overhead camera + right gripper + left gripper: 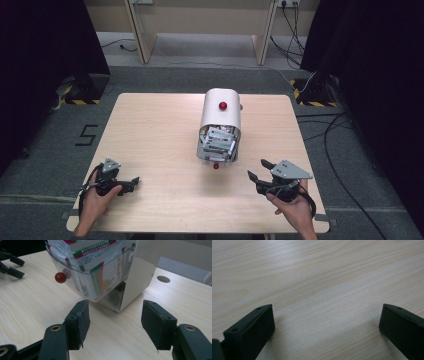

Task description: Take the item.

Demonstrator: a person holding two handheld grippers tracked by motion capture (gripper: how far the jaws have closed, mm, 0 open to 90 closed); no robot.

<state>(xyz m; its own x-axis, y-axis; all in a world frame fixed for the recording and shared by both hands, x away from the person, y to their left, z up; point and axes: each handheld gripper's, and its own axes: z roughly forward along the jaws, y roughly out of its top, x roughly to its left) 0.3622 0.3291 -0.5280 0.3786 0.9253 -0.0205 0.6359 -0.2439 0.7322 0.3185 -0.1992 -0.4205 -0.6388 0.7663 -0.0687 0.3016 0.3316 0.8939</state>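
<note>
Both tongs gaping, empty: left tongs (131, 182) near-left on bench (150, 130), right tongs (258, 170) near-right. Bin (220, 125) mid-bench, packets inside, red knob (216, 166) facing near. Probably best: approach knob slow, square on, steady bin first.

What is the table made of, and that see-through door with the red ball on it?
Table: looks like pale wood or wood-look laminate, matte, with grain lines showing. Door: probably clear glossy plastic, since the printed packets inside show through. Red ball knob: shiny, maybe plastic.
</note>
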